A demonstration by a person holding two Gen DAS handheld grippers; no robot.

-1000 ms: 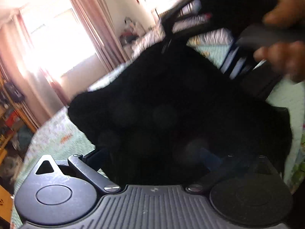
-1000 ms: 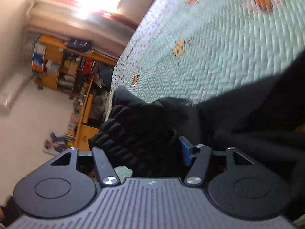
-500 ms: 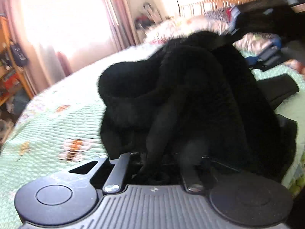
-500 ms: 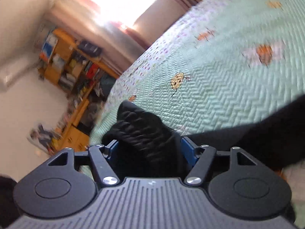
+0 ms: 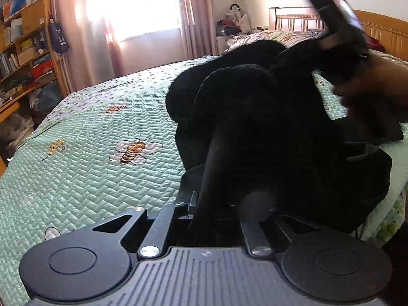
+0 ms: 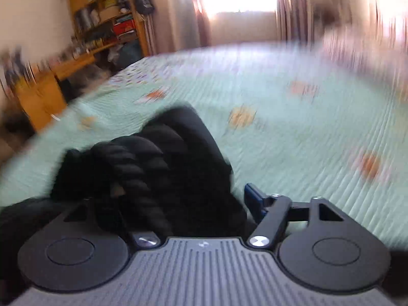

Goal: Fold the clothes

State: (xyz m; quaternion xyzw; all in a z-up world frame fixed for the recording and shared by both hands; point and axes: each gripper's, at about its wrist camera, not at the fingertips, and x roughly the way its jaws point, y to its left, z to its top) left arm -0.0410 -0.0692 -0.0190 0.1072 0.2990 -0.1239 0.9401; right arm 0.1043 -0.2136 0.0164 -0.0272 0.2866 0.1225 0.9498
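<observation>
A black garment [image 5: 255, 117] lies bunched on the green quilted bed [image 5: 89, 168], and one fold runs down into my left gripper [image 5: 216, 201]. That gripper is shut on the fabric, which hides its fingertips. In the right wrist view a ribbed black part of the garment [image 6: 153, 168] fills my right gripper [image 6: 183, 199]. Its jaws are closing on the cloth. The blue right pad [image 6: 252, 199] lies against the cloth, while the left one is covered. In the left wrist view the right gripper [image 5: 336, 20] shows blurred at the upper right, held by a hand [image 5: 377, 84].
The quilt with bee prints stretches left and ahead. A wooden bookshelf [image 5: 23, 40] stands at the left, beyond the bed's edge. Pink curtains [image 5: 79, 25] frame a bright window, and a wooden headboard [image 5: 382, 30] with pillows lies at the far right.
My left gripper went from open to shut on the black fabric, and its view rolled level. The right view also rolled level and now blurs, with the ribbed cloth still between the jaws.
</observation>
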